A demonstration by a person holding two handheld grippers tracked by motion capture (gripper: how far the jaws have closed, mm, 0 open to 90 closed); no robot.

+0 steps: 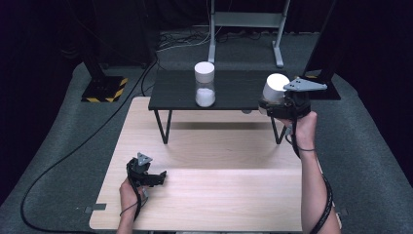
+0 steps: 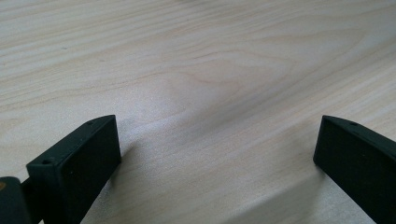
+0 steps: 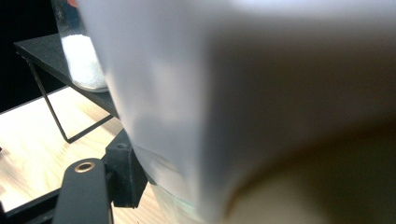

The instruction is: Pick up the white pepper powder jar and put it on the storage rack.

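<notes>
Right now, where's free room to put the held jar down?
The wooden table is bare between the left gripper and the right forearm, and in front of the black shelf. On the shelf, both sides of the standing jar are free. The right end is crowded: the right gripper holds the white-capped jar there.

the white jar (image 3: 243, 93) is blurred in the right gripper view, its top cut off; one jaw hides behind it, and its contents can't be told.
</notes>
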